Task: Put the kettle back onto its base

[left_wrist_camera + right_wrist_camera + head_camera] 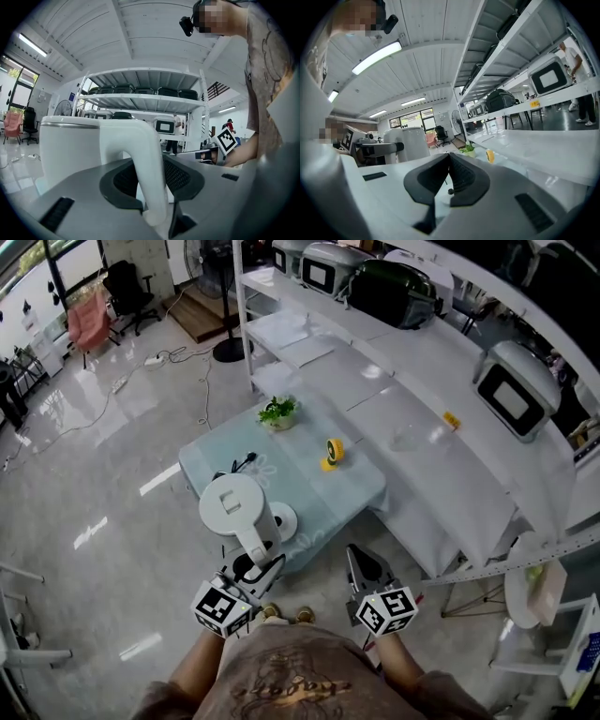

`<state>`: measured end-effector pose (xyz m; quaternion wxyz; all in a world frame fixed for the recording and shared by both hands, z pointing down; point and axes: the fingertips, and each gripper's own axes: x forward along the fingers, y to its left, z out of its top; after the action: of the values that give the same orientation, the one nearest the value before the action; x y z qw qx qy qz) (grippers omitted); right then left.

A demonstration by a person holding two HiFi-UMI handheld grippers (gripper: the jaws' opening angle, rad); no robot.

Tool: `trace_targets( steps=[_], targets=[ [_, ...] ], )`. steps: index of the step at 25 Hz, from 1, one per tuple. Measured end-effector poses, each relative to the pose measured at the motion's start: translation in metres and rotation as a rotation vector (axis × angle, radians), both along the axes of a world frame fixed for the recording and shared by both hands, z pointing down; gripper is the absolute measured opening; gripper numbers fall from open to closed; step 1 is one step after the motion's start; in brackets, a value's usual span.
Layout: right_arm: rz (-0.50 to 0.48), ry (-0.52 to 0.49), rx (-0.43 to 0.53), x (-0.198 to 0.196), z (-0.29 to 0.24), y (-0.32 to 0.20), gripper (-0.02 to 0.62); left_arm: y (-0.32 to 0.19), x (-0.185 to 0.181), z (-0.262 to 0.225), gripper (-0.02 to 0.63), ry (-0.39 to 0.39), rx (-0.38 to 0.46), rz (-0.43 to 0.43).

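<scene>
Head view first: my left gripper point(257, 555) has the white kettle point(234, 506) by its handle, body upright so nothing tips out. It hangs over the near edge of the low table point(361, 486). The round base point(283, 519) peeks out just beside it, so I judge the kettle isn't seated yet. My right gripper point(364, 561) hovers near the table edge, apart from the kettle. The plant point(278, 412) and yellow tape roll point(333, 452) sit further back, out of the way.

Left gripper view: both jaws are clamped on the handle point(140, 154), low on its curve, which keeps the body point(68, 147) level ahead of me.

Right gripper view: the pads meet at the tips with nothing between them, so that gripper point(449, 157) is empty. It looks past the kettle point(405, 142) toward the shelving and is free to steady things if needed.
</scene>
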<state>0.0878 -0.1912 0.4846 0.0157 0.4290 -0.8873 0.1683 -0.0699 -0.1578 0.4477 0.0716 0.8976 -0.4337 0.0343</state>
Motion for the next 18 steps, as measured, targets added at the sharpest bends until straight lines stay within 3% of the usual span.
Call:
trace_targets(
  steps=[8, 18],
  targets=[
    [0.076, 0.02, -0.032, 0.007, 0.011, 0.001, -0.006, -0.028, 0.0, 0.021, 0.153, 0.025, -0.019, 0.052],
    [0.103, 0.053, -0.083, 0.006, 0.031, 0.001, -0.006, -0.063, 0.007, 0.057, 0.153, 0.019, -0.029, 0.119]
  ],
)
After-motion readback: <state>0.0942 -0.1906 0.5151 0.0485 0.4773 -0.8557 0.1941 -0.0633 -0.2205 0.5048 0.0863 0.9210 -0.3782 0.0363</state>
